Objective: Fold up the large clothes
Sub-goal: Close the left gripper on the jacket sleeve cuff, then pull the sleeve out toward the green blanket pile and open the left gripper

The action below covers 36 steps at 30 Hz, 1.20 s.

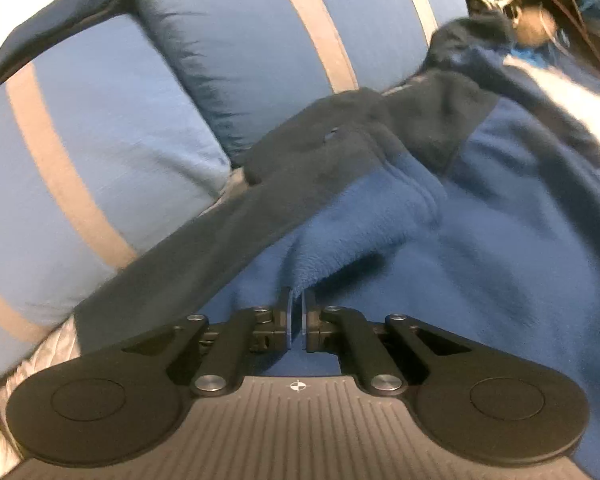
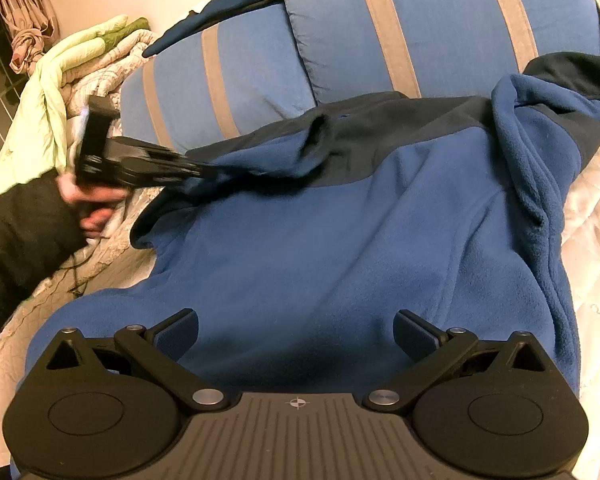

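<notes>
A large blue fleece jacket (image 2: pixel 320 240) with dark navy shoulder panels lies spread on the bed, its collar end toward the pillows. In the left wrist view my left gripper (image 1: pixel 298 300) is shut on a fold of the blue fleece jacket (image 1: pixel 380 216), lifting it into a ridge. The right wrist view shows that left gripper (image 2: pixel 204 172) at the jacket's left sleeve, held by a hand in a black sleeve (image 2: pixel 20 240). My right gripper (image 2: pixel 296 336) hovers open over the jacket's lower part, nothing between its fingers. The jacket's right sleeve (image 2: pixel 536 128) is bunched up.
Two blue pillows with grey stripes (image 2: pixel 420 32) stand behind the jacket. A pale quilted bedspread (image 2: pixel 596 240) covers the bed. A pile of green and cream bedding (image 2: pixel 80 64) lies at the far left by a wall. Dark clothes and cords (image 1: pixel 540 8) sit at the far right.
</notes>
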{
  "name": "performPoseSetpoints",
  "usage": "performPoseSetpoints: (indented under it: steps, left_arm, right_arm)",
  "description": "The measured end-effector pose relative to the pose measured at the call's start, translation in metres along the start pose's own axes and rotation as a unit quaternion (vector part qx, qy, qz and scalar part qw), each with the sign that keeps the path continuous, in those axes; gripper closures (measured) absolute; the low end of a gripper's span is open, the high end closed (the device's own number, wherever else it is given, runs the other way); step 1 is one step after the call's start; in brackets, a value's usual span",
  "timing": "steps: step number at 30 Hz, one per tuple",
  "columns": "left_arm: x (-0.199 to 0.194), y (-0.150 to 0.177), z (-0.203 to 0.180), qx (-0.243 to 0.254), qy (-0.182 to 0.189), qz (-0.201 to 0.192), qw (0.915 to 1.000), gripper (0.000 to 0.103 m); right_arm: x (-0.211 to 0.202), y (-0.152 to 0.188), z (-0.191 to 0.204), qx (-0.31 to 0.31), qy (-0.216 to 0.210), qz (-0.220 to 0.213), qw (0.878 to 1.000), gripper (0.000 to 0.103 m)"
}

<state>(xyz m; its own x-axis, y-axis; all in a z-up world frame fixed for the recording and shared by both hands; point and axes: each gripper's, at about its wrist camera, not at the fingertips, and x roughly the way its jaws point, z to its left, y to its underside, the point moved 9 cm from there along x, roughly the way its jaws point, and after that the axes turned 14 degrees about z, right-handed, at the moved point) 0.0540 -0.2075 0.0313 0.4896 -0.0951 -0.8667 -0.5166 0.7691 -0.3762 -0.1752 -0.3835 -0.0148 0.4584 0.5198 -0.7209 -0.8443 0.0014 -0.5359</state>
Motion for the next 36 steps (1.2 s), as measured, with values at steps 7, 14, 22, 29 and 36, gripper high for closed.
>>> performPoseSetpoints:
  steps: [7, 14, 22, 29, 36]
  left_arm:
    - [0.002, 0.022, -0.006, 0.047, -0.019, 0.005, 0.9987, 0.063]
    - [-0.018, 0.036, -0.075, 0.208, -0.02, -0.07, 0.9754, 0.056]
    - [0.026, 0.039, -0.118, 0.358, -0.095, -0.057, 0.9271, 0.057]
    - [0.061, 0.043, -0.12, 0.434, -0.183, -0.033, 0.8814, 0.074]
    - [0.052, 0.033, -0.111, 0.385, -0.192, -0.041, 0.9018, 0.091]
  right_arm:
    - [0.0, 0.0, 0.001, 0.0, 0.001, 0.001, 1.0, 0.0]
    - [0.0, 0.0, 0.001, 0.0, 0.003, 0.002, 1.0, 0.0]
    - [0.0, 0.001, 0.001, 0.002, 0.004, 0.002, 1.0, 0.0]
    - [0.0, 0.001, 0.0, 0.005, 0.002, 0.002, 1.0, 0.0]
    - [-0.001, 0.001, -0.001, 0.004, 0.002, 0.001, 1.0, 0.0]
